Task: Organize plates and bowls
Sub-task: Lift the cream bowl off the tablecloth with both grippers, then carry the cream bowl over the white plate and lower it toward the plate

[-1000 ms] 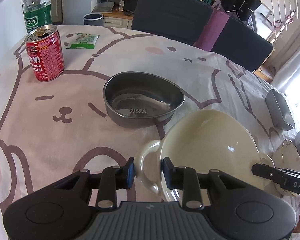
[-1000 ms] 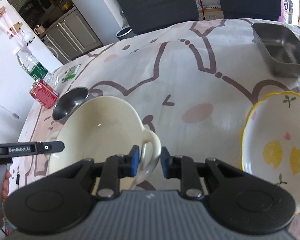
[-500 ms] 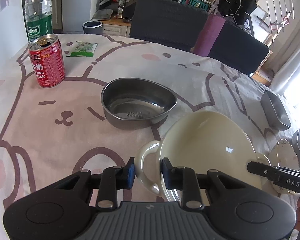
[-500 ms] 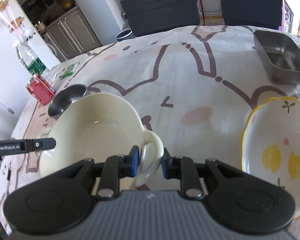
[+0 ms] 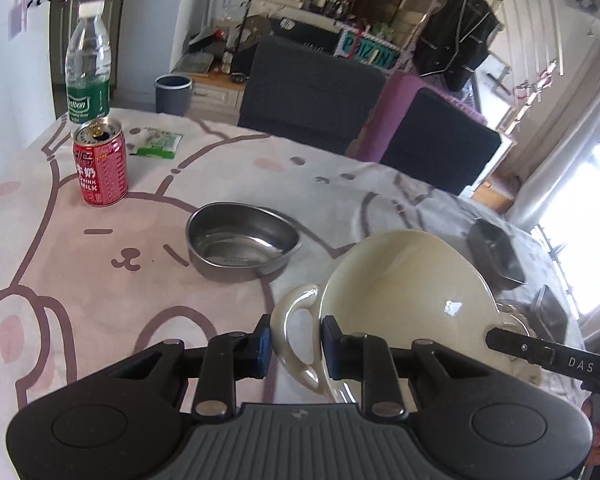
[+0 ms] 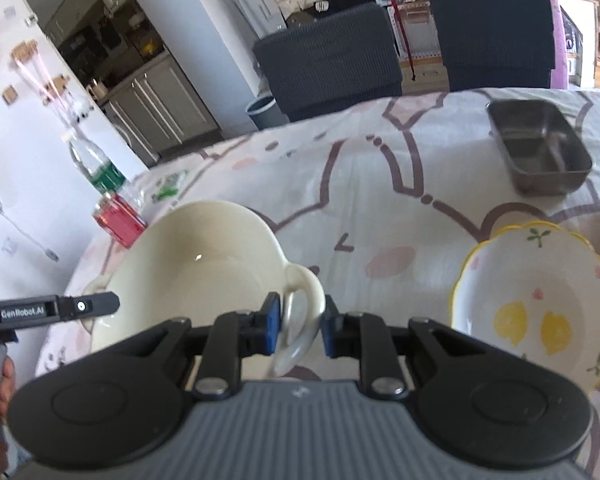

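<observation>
the bench (image 5: 228, 168), draped in a pink bunny-print cloth, fills both views. you have the large cream ceramic two-handled bowl (image 5: 404, 292) at lower centre, off the cloth. the left tool (image 5: 296, 344) is clamped on one loop handle, the right tool (image 6: 298, 326) on the other. keep both hands level and rising together so the bowl doesn't tilt, and clear the oval steel dish (image 5: 242, 242) and the lemon-print scalloped bowl (image 6: 536, 304). compared with a second ago, the bowl sits higher and more of the room shows.
</observation>
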Tool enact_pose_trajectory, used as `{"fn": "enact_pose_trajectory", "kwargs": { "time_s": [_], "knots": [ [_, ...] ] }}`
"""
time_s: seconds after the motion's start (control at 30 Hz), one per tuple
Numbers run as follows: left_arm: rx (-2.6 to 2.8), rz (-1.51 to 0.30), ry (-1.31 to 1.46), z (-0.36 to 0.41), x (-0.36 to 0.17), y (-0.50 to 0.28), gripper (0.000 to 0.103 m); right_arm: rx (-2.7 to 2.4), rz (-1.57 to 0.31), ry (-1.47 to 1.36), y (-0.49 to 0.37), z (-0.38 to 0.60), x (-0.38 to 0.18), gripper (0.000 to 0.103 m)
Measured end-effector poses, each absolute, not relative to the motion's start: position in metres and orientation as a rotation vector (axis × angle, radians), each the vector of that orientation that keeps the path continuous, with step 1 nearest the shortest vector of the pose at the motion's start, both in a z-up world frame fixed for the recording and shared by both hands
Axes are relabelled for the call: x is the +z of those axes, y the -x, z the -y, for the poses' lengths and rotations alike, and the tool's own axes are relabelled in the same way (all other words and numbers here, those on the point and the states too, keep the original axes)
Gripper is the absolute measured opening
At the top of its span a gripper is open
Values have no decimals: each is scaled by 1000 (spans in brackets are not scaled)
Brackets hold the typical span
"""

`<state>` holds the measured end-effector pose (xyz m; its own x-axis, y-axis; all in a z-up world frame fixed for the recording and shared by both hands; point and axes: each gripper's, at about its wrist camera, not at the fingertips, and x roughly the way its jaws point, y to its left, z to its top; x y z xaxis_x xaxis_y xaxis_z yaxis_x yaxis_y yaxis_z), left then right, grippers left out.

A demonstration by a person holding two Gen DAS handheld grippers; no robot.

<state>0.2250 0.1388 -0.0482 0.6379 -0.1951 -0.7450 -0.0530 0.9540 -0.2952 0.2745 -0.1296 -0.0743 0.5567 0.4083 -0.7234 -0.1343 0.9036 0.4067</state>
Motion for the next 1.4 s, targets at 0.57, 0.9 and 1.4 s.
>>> {"fn": "enact_pose_trajectory", "kwargs": {
  "time_s": [0.57,0.9,1.4],
  "knots": [
    [-234,-858,310,-78,-26,-144,25,267,-919,-460,-178,203,-51,22],
    [-259,-935,306,-69,-54,-137,25,257,-981,-471,-159,218,-72,22],
    [-283,-1006,345,-77,-91,-148,25,251,-1094,-436,-152,214,-89,22]
  ]
}}
